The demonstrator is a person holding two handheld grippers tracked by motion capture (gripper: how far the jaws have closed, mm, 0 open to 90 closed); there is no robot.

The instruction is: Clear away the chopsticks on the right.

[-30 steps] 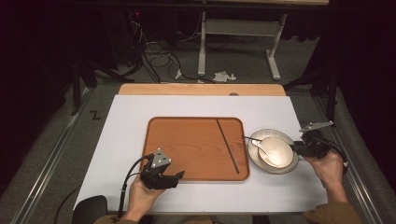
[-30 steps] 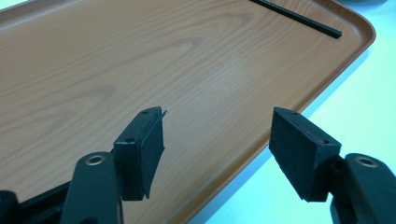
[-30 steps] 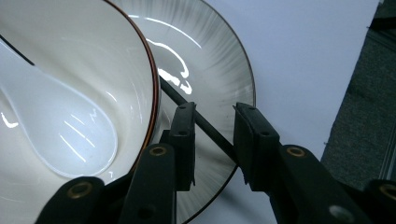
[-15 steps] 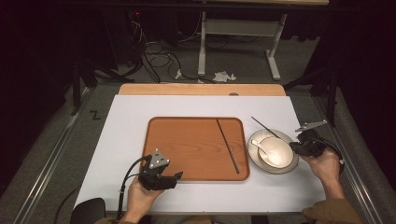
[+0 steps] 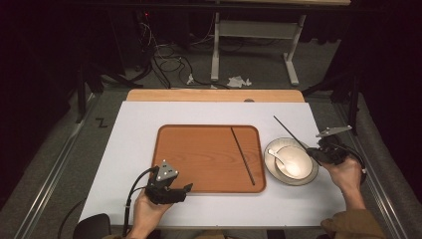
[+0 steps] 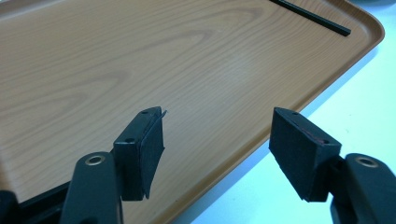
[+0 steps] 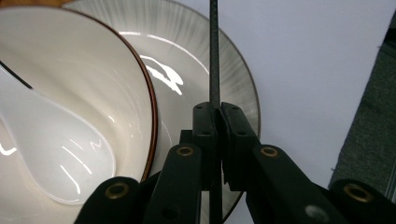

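In the high view the right gripper (image 5: pixel 316 153) sits at the right edge of a plate (image 5: pixel 309 178) and clamps a black chopstick (image 5: pixel 291 132) that slants up and away over the white table (image 5: pixel 134 129) toward the far left. A cream bowl (image 5: pixel 297 160) with a white spoon (image 5: pixel 278 158) in it stands on that plate, just right of the wooden tray (image 5: pixel 199 154). A second chopstick (image 5: pixel 242 155) lies on the tray near its right rim. The left gripper (image 5: pixel 185 189) hovers at the tray's near edge, holding nothing. In the left gripper view its jaws stand wide apart and empty above the tray's near rim (image 6: pixel 261 135), with the end of the second chopstick (image 6: pixel 313 17) at the far corner. In the right gripper view the jaws are pressed together on the chopstick (image 7: pixel 214 56), which runs straight up over the plate's rim (image 7: pixel 243 79); the bowl (image 7: pixel 93 93) and spoon (image 7: pixel 56 144) lie to the left
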